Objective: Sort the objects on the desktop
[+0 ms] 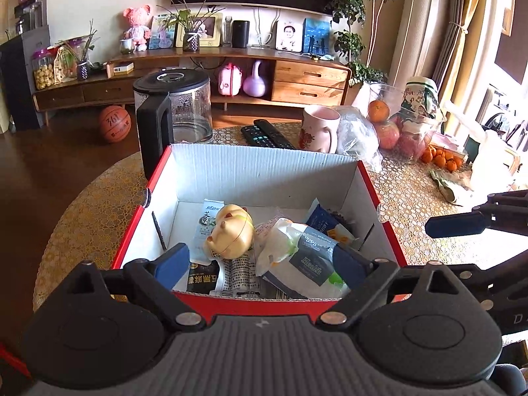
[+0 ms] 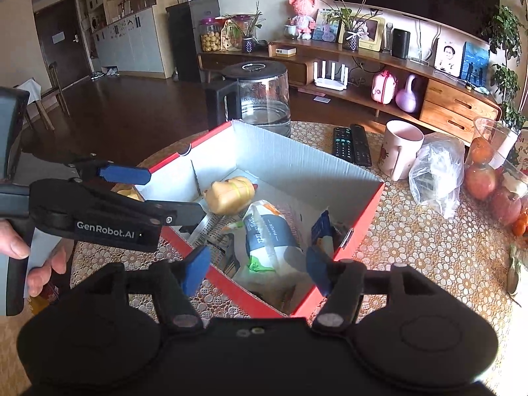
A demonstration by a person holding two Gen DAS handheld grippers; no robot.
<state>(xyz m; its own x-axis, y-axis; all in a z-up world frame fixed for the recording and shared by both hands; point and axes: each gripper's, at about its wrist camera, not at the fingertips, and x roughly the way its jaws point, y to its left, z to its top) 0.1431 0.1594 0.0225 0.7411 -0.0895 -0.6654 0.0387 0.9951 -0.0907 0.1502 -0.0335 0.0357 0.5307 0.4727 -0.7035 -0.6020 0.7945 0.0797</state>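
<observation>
A red cardboard box with white inner walls stands on the round table; it also shows in the right wrist view. Inside lie a yellow pig toy, a tissue pack, a blue packet and several sachets. My left gripper is open and empty above the box's near edge. It shows from the side in the right wrist view. My right gripper is open and empty over the box's near corner.
Behind the box stand a glass kettle, two remotes, a pink mug, a plastic bag and a fruit bowl. Tangerines lie at far right. A lace cloth covers the table.
</observation>
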